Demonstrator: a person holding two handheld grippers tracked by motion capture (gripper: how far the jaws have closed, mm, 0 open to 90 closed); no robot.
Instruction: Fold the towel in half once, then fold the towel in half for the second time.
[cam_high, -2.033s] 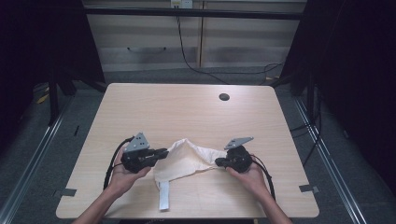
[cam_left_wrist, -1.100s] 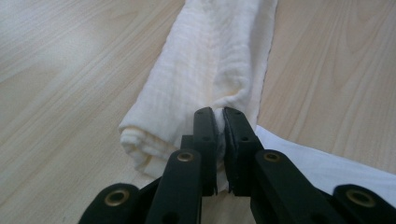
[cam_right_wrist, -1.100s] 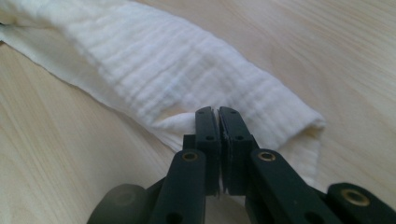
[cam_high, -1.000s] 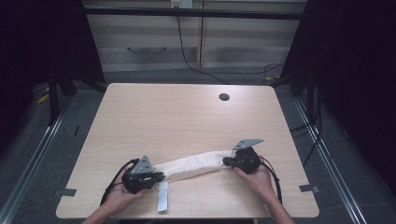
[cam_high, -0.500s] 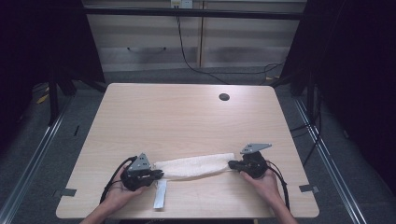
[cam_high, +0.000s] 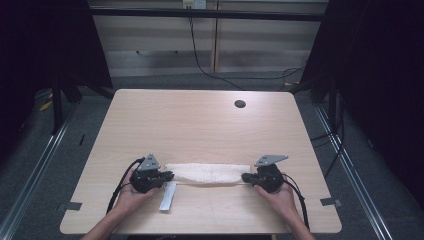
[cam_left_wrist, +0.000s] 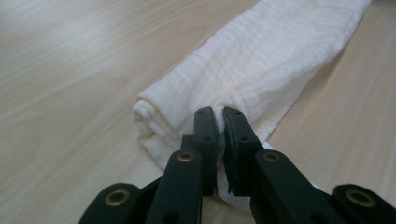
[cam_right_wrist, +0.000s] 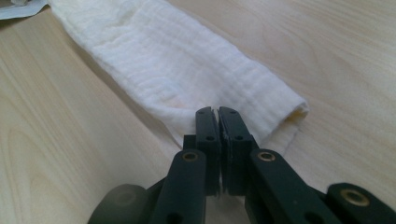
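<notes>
A white cloth (cam_high: 207, 173) lies folded into a long narrow band across the near part of the wooden table (cam_high: 200, 125). My left gripper (cam_high: 169, 176) is shut on the cloth's left end, and the left gripper view shows the fabric (cam_left_wrist: 261, 60) pinched between the black jaws (cam_left_wrist: 220, 116). At the opposite end my right gripper (cam_high: 245, 177) is shut on the cloth; the right gripper view shows the band (cam_right_wrist: 177, 65) running away from its jaws (cam_right_wrist: 217, 114). A white label strip (cam_high: 167, 196) hangs off the cloth toward the table's near edge, beside the left gripper.
A dark round hole (cam_high: 240, 104) sits in the table near its far right side. Metal frame rails (cam_high: 40, 160) run along the floor on both sides. The person's hands (cam_high: 127, 197) come in over the table's front edge.
The cloth went from a loose, wide fold to a flat narrow band pulled straight. Both grippers moved apart and toward the near edge, the left one drifting further left.
</notes>
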